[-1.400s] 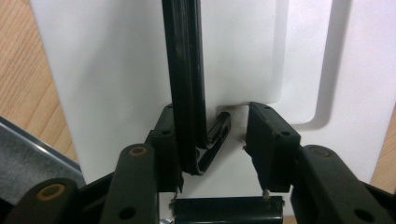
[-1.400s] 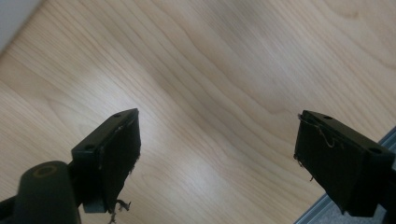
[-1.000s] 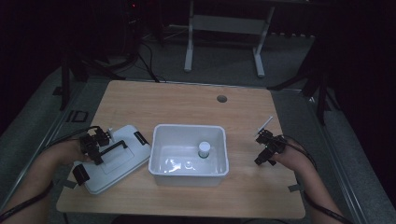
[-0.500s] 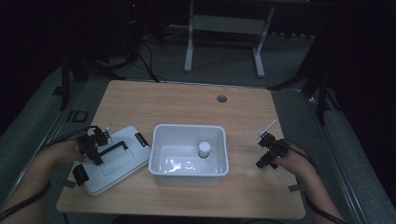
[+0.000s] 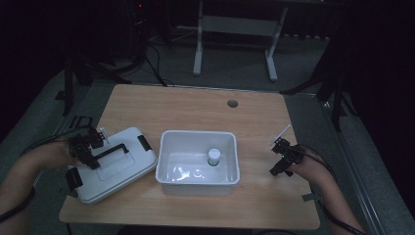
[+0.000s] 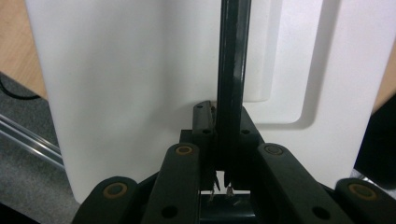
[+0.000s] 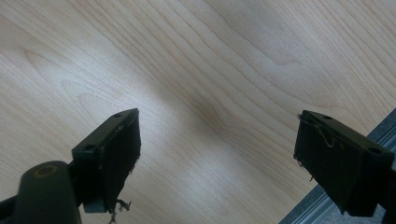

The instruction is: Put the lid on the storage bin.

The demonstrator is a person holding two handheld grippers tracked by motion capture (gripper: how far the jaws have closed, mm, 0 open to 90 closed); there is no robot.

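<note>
Dim room, wooden table point(image 5: 195, 107), left tongs point(image 5: 84, 148) clamped on lid handle point(image 6: 232, 70), right tongs point(image 5: 280, 159) apart.

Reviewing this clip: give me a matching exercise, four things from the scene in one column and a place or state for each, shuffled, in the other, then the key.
Things:
1. left hand-held gripper
2. right hand-held gripper
3. small white bottle
4. white lid

Places or states:
A. standing upright inside the white tub
B. jaws spread wide above bare table wood
C. lying left of the tub, near the table's left edge
D. closed on the lid's black handle

Pairs: 1-D, 2-B, 3-A, 4-C
</note>
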